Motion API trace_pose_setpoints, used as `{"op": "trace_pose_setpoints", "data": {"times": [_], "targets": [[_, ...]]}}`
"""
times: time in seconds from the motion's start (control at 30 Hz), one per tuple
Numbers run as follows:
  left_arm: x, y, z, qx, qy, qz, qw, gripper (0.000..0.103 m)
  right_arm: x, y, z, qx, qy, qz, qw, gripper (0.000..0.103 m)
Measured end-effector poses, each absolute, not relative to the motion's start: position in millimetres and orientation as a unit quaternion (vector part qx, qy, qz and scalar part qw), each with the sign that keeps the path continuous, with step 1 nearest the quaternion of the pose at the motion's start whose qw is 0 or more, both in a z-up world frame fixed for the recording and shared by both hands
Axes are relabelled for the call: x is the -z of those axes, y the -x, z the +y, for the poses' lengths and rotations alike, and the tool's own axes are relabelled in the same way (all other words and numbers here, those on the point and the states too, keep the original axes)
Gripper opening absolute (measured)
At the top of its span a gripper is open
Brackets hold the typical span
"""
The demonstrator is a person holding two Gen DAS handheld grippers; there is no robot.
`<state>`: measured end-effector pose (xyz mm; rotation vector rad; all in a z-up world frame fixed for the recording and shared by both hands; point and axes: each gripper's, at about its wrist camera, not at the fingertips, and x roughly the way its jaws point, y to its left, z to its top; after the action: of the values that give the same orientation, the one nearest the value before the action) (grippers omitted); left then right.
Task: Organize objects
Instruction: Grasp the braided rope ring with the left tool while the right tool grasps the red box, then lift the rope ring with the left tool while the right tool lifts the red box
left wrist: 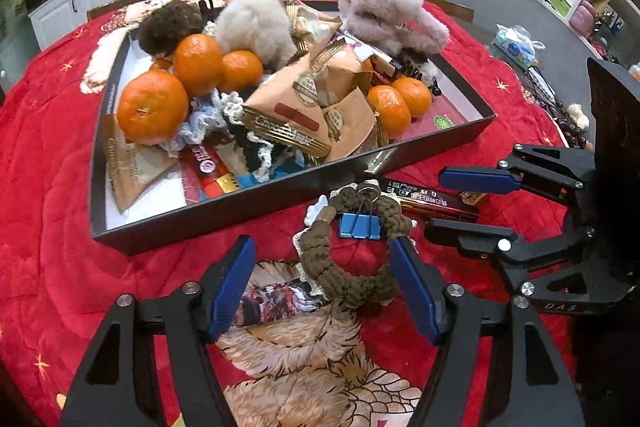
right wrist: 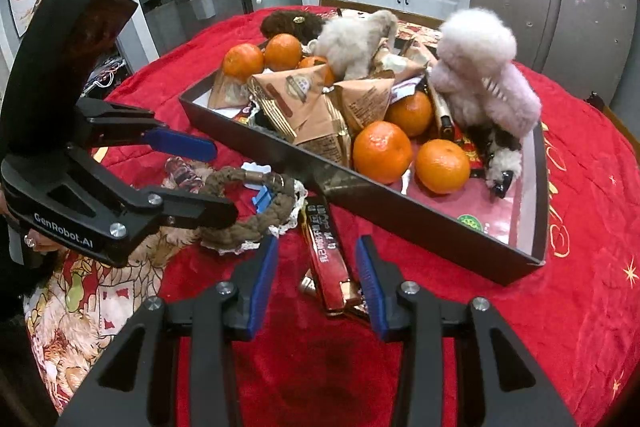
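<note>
A black tray [left wrist: 208, 215] [right wrist: 400, 215] on the red cloth holds several oranges [left wrist: 152, 107] [right wrist: 382, 151], tan snack packets [left wrist: 292, 99] [right wrist: 288, 95] and fluffy hair clips [left wrist: 392, 7] [right wrist: 480, 67]. In front of it lie a brown braided ring [left wrist: 352, 267] [right wrist: 240, 223] with a blue binder clip [left wrist: 360, 226] [right wrist: 262, 195], and a red-gold bar [left wrist: 432, 201] [right wrist: 330, 259]. My left gripper [left wrist: 324, 267] [right wrist: 218, 179] is open with its fingers either side of the ring. My right gripper [right wrist: 318, 267] [left wrist: 436, 203] is open around the bar's near end.
A patterned wrapped packet [left wrist: 276, 301] [right wrist: 182, 169] lies beside the ring. A tissue pack [left wrist: 516, 47] sits at the table's far right. Chairs, white cabinets and shelves stand beyond the round table.
</note>
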<state>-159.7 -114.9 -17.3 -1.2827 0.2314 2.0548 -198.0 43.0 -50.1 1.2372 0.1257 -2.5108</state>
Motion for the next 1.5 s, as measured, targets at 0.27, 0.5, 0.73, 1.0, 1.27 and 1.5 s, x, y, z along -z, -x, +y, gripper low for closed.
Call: {"op": "trace_pose_setpoints", "data": {"times": [0.27,0.5,0.73,1.0,1.27,1.5], "targets": [[28,166,-117,-0.777,0.518,0.068,0.352,0.035,55,204,44,0.878,-0.443,0.047,0.172,0.04],[29,166,-118,-0.775,0.522,0.064,0.351,0.015,58,204,44,0.876,-0.447,0.048,0.174,0.032],[28,162,-115,-0.775,0.518,0.066,0.356,0.011,56,202,43,0.876,-0.447,0.051,0.173,0.02],[17,158,-122,-0.781,0.507,0.054,0.361,0.011,49,194,40,0.88,-0.439,0.053,0.174,0.02],[3,150,-129,-0.787,0.495,0.052,0.364,0.011,42,185,40,0.883,-0.432,0.055,0.176,0.02],[-5,145,-135,-0.792,0.488,0.05,0.364,0.011,41,181,38,0.884,-0.43,0.055,0.172,0.02]]}}
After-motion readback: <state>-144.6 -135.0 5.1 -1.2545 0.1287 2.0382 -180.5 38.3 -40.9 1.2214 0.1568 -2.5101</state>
